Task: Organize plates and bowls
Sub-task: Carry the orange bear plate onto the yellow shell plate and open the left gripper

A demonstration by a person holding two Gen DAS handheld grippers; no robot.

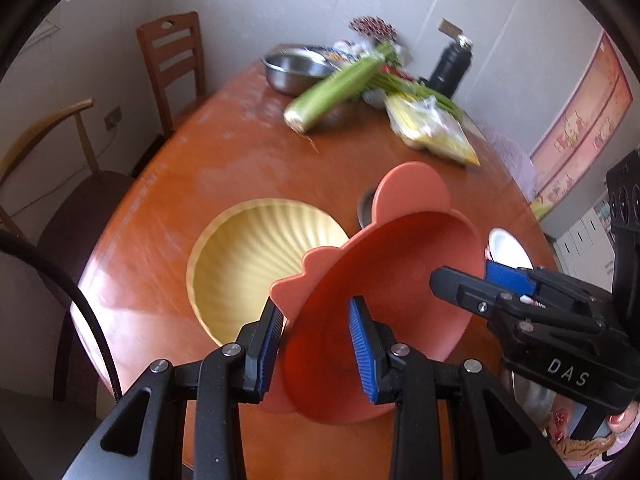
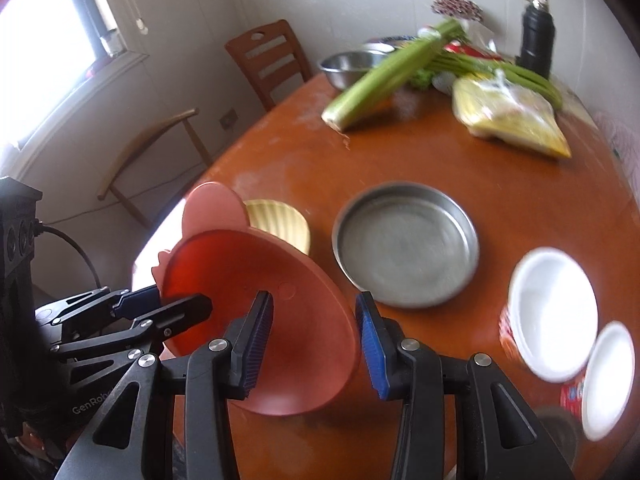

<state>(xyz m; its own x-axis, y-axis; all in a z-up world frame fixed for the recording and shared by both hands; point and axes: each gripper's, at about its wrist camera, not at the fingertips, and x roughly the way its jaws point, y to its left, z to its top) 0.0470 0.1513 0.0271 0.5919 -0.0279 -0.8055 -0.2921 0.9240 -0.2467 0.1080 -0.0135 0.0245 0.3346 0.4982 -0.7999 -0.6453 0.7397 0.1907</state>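
Observation:
A salmon-pink animal-shaped bowl (image 1: pixel 384 280) hangs tilted above the table, held at both rims. My left gripper (image 1: pixel 316 344) straddles its near rim, but the frames do not show whether the pads grip it. My right gripper (image 2: pixel 316 344) straddles the opposite rim with a wide gap, and the same is unclear there; it also shows in the left wrist view (image 1: pixel 472 280). A ribbed yellow bowl (image 1: pixel 256 260) sits on the table under and left of the pink bowl (image 2: pixel 260 320). A shallow steel plate (image 2: pixel 404 244) and two white bowls with red patterned sides (image 2: pixel 552 312) (image 2: pixel 608 380) lie to the right.
The round orange-brown table (image 1: pixel 200 152) carries at its far side a steel basin (image 1: pixel 296 68), a celery stalk (image 1: pixel 340 88), a yellow plastic bag (image 1: pixel 432 128) and a black flask (image 1: pixel 450 64). Two wooden chairs (image 1: pixel 172 60) (image 1: pixel 60 160) stand at the left.

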